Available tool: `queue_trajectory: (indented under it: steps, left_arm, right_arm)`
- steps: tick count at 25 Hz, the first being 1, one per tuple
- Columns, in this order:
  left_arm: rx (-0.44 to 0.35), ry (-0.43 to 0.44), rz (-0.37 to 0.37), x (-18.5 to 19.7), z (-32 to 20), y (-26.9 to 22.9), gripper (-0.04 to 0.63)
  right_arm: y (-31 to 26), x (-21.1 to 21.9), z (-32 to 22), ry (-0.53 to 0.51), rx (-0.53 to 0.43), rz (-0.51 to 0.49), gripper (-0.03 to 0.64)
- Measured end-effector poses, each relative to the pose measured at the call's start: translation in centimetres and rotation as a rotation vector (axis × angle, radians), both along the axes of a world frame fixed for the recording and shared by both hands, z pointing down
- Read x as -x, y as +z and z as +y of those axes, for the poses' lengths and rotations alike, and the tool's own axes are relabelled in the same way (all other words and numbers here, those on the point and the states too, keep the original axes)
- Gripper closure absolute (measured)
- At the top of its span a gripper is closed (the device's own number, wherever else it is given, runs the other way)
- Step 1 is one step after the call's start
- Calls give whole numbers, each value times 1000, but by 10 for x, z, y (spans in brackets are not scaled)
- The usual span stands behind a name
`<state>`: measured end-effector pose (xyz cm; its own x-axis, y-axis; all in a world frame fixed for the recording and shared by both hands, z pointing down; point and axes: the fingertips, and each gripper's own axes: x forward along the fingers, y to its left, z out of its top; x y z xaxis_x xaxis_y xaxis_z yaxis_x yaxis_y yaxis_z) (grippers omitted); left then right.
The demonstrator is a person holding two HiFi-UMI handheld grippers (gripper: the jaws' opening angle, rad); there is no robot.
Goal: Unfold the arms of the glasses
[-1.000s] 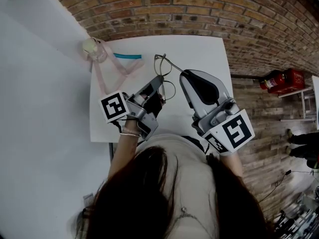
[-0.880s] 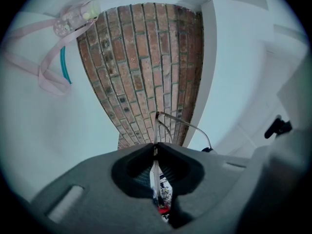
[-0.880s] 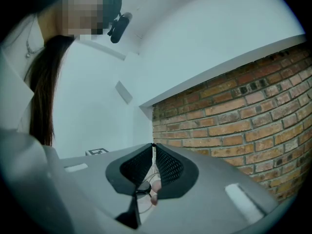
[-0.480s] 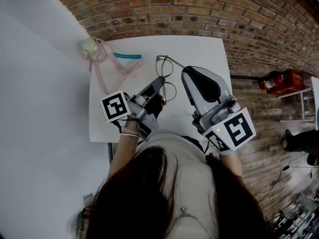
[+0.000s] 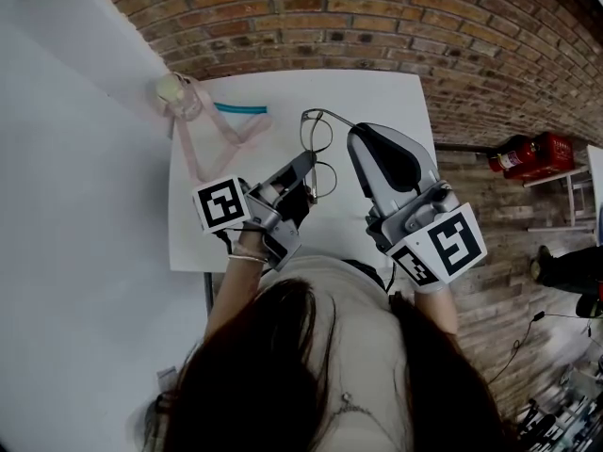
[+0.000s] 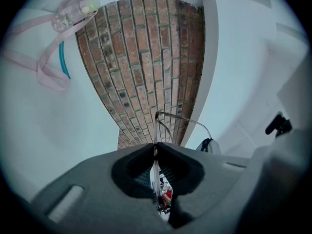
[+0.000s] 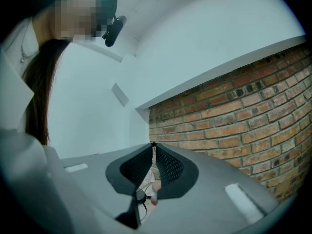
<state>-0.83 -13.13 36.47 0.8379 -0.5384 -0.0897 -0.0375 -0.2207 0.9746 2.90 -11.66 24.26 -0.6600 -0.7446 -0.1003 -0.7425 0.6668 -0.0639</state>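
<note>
Thin metal-rimmed glasses [image 5: 318,135] are held up over the white table [image 5: 377,92] between both grippers. My left gripper [image 5: 307,164] is shut on the frame at the nearer lens, and the lens edge shows between its closed jaws in the left gripper view [image 6: 155,147]. One wire arm [image 6: 183,121] runs from the frame's far end across to my right gripper [image 5: 353,136], which is shut on the arm's tip. In the right gripper view the jaws [image 7: 153,145] meet at their tips, and the arm itself is too thin to make out there.
A pale pink strap with a small round case [image 5: 188,97] and a teal strip [image 5: 240,107] lie at the table's far left. A brick wall [image 5: 377,17] runs behind and to the right. A red fire extinguisher [image 5: 528,153] lies on the floor at right.
Both grippers and the glasses have drifted a little to the right and nearer. The far lens now sits closer to the right gripper's tip.
</note>
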Motion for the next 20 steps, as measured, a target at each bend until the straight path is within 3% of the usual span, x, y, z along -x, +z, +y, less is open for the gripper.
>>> queue_trajectory:
  steps: [20]
  left_arm:
    - [-6,59,-24,-6,6,7,571]
  right_arm:
    - [0,-12,-7,30,11,-34,586]
